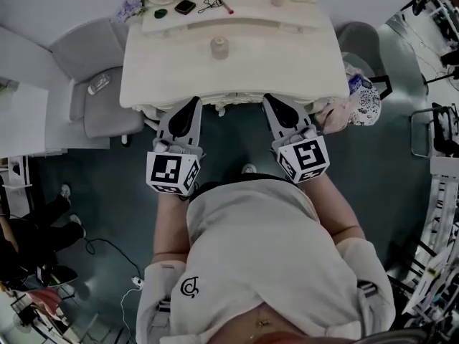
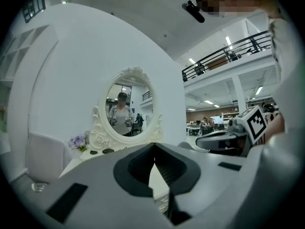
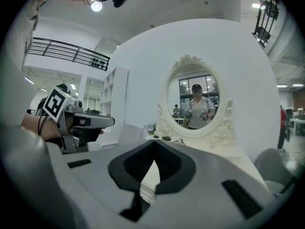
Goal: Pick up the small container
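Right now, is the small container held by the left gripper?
No, the container stands alone on the table, ahead of the left gripper, whose jaws are shut on nothing.

Soft, even indoor light — fisheye bending at every edge.
Your head view is dim and flat: the floor [image 1: 107, 192] sinks dark while the pale dressing table [image 1: 287, 67] reads brightest. In both gripper views the ceiling strip lights [image 2: 228, 41] glare, the corners go black, and the left gripper [image 2: 155, 147] and right gripper [image 3: 155, 144] blur up close.
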A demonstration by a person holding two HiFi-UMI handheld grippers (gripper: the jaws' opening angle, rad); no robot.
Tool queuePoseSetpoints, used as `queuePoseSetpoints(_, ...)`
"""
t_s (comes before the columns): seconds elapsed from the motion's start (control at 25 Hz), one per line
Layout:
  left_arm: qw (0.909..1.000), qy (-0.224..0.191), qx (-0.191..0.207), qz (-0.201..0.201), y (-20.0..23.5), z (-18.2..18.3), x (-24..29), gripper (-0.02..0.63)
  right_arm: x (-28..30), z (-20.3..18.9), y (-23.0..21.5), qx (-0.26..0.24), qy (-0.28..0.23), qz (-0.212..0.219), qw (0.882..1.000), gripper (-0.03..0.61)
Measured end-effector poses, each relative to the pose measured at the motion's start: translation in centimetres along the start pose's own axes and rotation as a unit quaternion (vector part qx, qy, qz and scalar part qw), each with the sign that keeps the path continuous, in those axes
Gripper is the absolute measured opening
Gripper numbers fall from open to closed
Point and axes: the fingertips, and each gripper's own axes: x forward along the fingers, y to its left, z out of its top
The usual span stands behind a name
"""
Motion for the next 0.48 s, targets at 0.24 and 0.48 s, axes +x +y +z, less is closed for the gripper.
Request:
queuePoseSetpoints(0.24,0.9996,0.013,-0.003,0.026,1.2,-0.3,5.0,0.012,3.9,-0.8,-3.7,0.012,0.018,0.032,0.999,0.008)
queuePoseSetpoints(0.48,0.9995,0.024,-0.013,0.018,3.6,-2.1,9.3,0.014,8.1,-1.5,-5.6,0.015,0.023,0.041,0.999,0.008)
